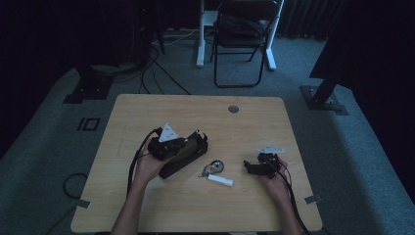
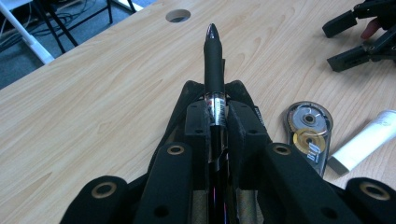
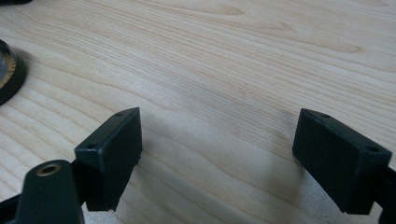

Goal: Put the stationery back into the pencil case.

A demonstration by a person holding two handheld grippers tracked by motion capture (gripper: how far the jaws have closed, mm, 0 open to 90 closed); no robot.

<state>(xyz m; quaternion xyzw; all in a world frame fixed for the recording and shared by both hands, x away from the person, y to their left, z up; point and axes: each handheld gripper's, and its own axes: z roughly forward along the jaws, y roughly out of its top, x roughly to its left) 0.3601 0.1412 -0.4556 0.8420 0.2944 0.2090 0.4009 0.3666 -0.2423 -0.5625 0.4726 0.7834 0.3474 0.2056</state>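
Note:
My left gripper (image 1: pixel 197 138) is shut on a black pen (image 2: pixel 214 56). The pen runs along between the pads, and its pointed tip sticks out past the jaws in the left gripper view. Right under the jaws lies a long black case (image 1: pixel 178 161), whose edge (image 2: pixel 240 91) shows on both sides of the pen. Over at the right, my right gripper (image 1: pixel 252 169) rests low on the wooden table (image 1: pixel 195 205). Its jaws stand wide apart with only bare wood between the fingertips (image 3: pixel 109 149). It shows again far off, as my right gripper (image 2: pixel 355 37).
A round correction tape dispenser (image 1: pixel 214 168) (image 2: pixel 308 128) (image 3: pixel 7 70) and a white tube (image 1: pixel 221 180) (image 2: pixel 364 140) lie between the two grippers. A cable hole (image 1: pixel 233 108) sits near the table's far edge. A folding chair (image 1: pixel 242 29) stands on the floor beyond.

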